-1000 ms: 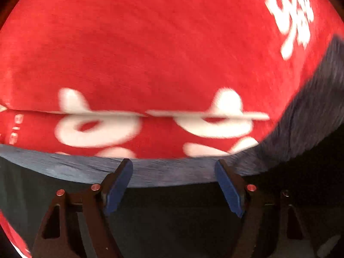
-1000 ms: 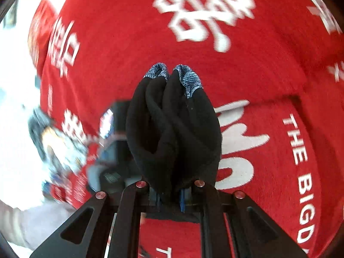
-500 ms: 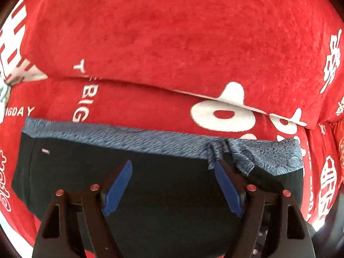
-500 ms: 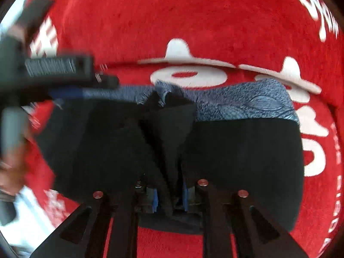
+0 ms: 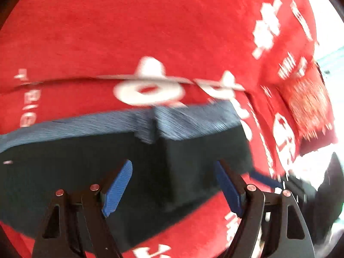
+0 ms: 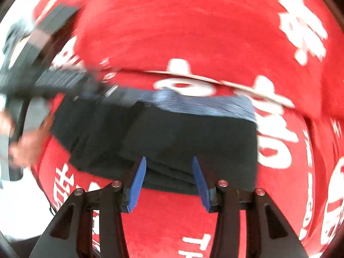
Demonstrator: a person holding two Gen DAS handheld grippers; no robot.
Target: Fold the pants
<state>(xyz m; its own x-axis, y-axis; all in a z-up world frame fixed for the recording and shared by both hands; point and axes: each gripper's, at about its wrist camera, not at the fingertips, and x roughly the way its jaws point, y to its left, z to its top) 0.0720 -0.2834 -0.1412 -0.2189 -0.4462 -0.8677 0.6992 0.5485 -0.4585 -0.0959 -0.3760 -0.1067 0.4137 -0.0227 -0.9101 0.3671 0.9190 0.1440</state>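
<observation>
Black pants (image 5: pixel 90 167) with a blue-grey patterned waistband (image 5: pixel 185 122) lie folded on a red cloth (image 5: pixel 150 32). In the right wrist view the same pants (image 6: pixel 182 137) lie flat with the waistband (image 6: pixel 204 105) at their far edge. My left gripper (image 5: pixel 173 180) hovers open over the pants, blue pads wide apart with nothing pressed between them. My right gripper (image 6: pixel 169 178) is opening at the pants' near edge; its pads stand clear of the fabric. The left gripper (image 6: pixel 60 81) and the hand holding it (image 6: pixel 25 148) show blurred at the left of the right wrist view.
The red cloth with white lettering (image 6: pixel 301 21) covers the whole work surface. A ridge or fold line (image 6: pixel 225 81) in it runs just beyond the waistband. A bright pale area (image 6: pixel 19 204) lies past the cloth's left edge. The right gripper's dark body (image 5: pixel 311 193) appears at lower right in the left wrist view.
My right gripper carried a bunched-up black fold across, laid it down on the pants and let go, its jaws spreading. The left gripper stayed open and swung sideways over the pants.
</observation>
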